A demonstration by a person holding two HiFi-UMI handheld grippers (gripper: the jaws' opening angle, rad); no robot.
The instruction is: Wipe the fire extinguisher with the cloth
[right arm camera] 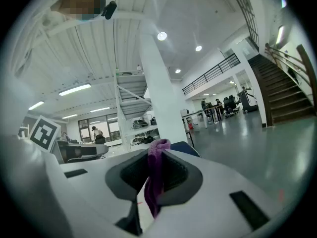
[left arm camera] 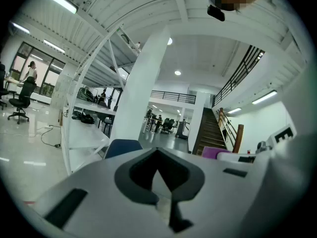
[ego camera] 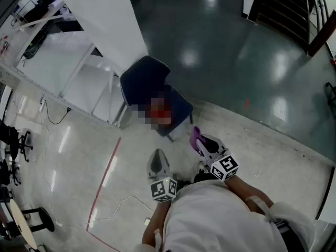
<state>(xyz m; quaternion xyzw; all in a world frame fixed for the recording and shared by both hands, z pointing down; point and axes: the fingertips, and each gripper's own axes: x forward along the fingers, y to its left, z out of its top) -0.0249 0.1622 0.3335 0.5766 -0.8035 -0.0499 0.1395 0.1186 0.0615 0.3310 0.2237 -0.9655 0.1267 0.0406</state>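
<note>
Right gripper view shows the right gripper (right arm camera: 150,187) clenched on the purple cloth (right arm camera: 157,157), with only a thin fold pinched. The left gripper (left arm camera: 159,185) is closed and empty. The fire extinguisher (ego camera: 160,111), apparently the red, partly masked shape, rests on the blue chair (ego camera: 142,75), well apart from both. Risk: the fold slips free under wiping pressure, or the unsteadied extinguisher rolls off the seat
</note>
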